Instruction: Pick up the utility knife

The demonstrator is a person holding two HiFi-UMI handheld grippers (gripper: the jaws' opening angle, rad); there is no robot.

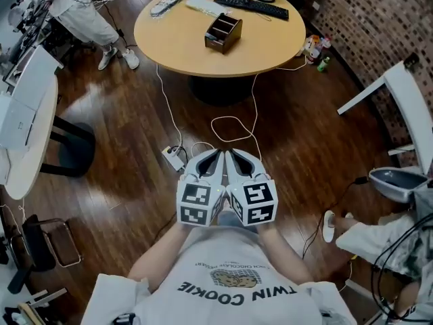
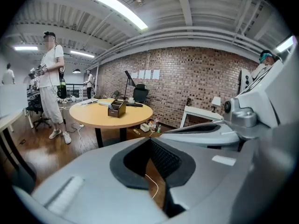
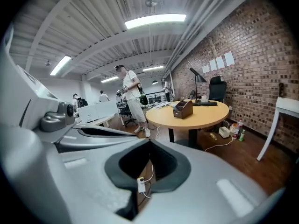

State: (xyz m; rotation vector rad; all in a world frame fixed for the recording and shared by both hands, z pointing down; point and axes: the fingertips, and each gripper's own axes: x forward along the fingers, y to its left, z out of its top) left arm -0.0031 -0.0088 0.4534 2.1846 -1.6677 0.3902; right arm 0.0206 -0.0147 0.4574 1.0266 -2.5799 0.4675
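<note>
No utility knife can be made out in any view. My left gripper [image 1: 215, 156] and right gripper [image 1: 232, 156] are held side by side close to the body, above the wooden floor, both pointing at the round wooden table [image 1: 183, 42]. Both are shut with nothing between the jaws, as the left gripper view [image 2: 150, 141] and the right gripper view [image 3: 149, 143] show. On the table stand a dark wooden organiser box [image 1: 223, 31], a black keyboard [image 1: 251, 5] and small white items [image 1: 166, 3]. The table lies well ahead of both grippers.
A white power strip [image 1: 174, 158] and a looping white cable [image 1: 233, 124] lie on the floor just ahead of the grippers. A person [image 1: 81, 12] stands beyond the table's left side. White desks flank the floor at left [image 1: 27, 114] and right [image 1: 399, 93]. Bottles [image 1: 316, 49] sit by the table's right.
</note>
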